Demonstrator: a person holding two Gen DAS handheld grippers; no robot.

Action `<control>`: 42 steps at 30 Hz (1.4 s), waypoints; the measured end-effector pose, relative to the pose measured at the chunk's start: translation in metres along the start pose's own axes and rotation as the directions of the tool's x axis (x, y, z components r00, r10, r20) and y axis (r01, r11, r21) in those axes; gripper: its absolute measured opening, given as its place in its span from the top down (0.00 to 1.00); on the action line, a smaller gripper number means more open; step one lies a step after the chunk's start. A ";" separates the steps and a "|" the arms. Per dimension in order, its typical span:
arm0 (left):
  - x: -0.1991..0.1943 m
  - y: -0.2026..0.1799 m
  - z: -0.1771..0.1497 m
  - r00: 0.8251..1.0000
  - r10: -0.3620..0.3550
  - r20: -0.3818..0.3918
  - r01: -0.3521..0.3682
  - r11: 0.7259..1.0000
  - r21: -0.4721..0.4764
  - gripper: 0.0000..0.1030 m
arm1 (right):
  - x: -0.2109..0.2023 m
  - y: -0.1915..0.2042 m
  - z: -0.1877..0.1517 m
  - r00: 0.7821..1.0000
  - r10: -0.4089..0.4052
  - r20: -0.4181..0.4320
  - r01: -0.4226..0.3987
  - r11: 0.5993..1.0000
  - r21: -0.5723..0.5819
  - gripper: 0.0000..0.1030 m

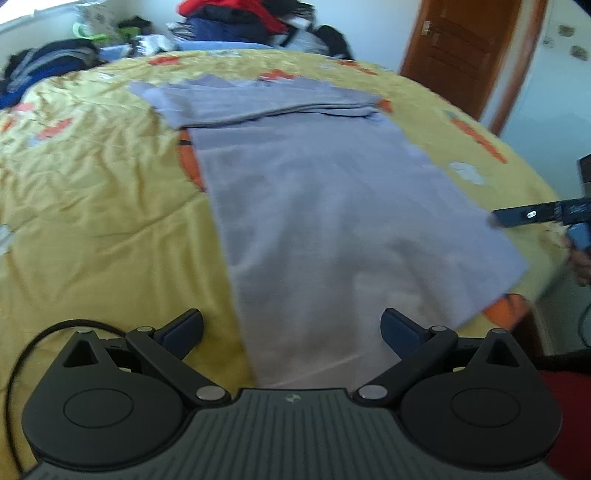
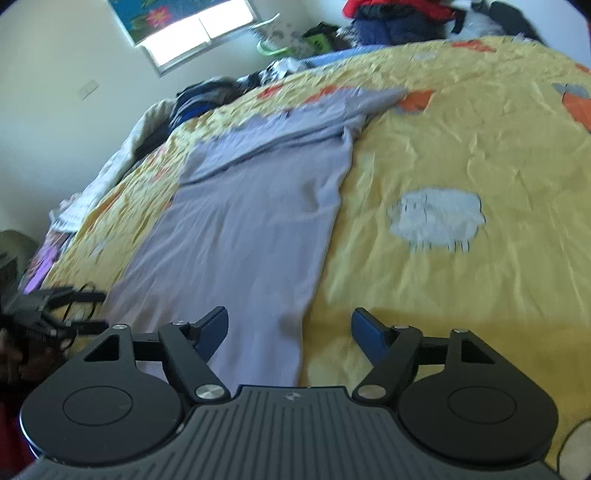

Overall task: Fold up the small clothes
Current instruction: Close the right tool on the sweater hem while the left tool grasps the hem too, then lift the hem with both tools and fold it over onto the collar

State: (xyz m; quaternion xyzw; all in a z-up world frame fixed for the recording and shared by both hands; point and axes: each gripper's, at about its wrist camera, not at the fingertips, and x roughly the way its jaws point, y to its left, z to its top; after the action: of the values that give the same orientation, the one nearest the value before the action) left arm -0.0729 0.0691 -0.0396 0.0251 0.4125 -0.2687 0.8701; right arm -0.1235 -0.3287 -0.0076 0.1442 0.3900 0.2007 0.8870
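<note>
Grey garment [image 1: 332, 206] lies flat, sleeves folded across its top.

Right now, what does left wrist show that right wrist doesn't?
Left wrist only: a brown wooden door past the bed's far right corner.

Right wrist only: a bright window and a white sheep print on the bedspread.

Both: the grey garment flat on the yellow bedspread, sleeves folded across its top, and the clothes pile behind. Left tool and right tool are open, empty.

**Right gripper hovering at the garment's near edge**

The right gripper [image 2: 290, 326] is hanging with jaws spread wide over the grey garment [image 2: 240, 229], which is lying flat on the yellow bedspread [image 2: 461, 147]. A printed sheep [image 2: 437, 218] is showing beside it.
</note>
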 end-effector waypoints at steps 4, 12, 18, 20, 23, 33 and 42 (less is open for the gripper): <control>-0.001 0.001 0.000 0.997 -0.073 -0.011 0.073 0.997 -0.010 0.00 | -0.008 -0.007 -0.007 0.995 0.098 -0.030 -0.097 0.995 0.025 0.26; -0.003 0.028 -0.003 0.946 -0.323 0.030 0.324 0.933 -0.157 0.00 | -0.003 -0.024 -0.020 0.931 0.365 -0.020 -0.357 0.918 0.172 0.32; 0.007 0.035 0.003 0.917 -0.395 0.060 0.397 0.887 -0.235 0.00 | 0.016 -0.009 -0.014 0.928 0.370 -0.043 -0.357 0.917 0.178 0.46; 0.006 0.030 0.002 0.925 -0.376 0.060 0.380 0.898 -0.223 0.00 | 0.020 -0.006 -0.013 0.929 0.364 -0.062 -0.348 0.921 0.177 0.51; 0.002 0.020 0.001 0.953 -0.299 0.051 0.303 0.934 -0.188 0.14 | 0.020 0.001 -0.014 0.946 0.310 -0.095 -0.295 0.945 0.143 0.73; -0.002 -0.013 0.006 0.999 0.035 -0.002 -0.035 0.998 -0.056 0.93 | 0.017 0.041 -0.016 0.984 0.138 -0.115 -0.141 0.990 -0.016 0.94; -0.014 -0.025 0.013 0.994 0.095 0.057 -0.094 0.995 -0.018 0.95 | 0.006 0.057 0.001 0.985 0.164 -0.045 -0.166 0.985 -0.047 0.94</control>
State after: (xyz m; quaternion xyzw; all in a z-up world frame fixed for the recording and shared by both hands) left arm -0.0832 0.0502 -0.0165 0.0305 0.3875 -0.2246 0.8936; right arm -0.1336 -0.2759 0.0129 0.1494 0.3895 0.2861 0.8626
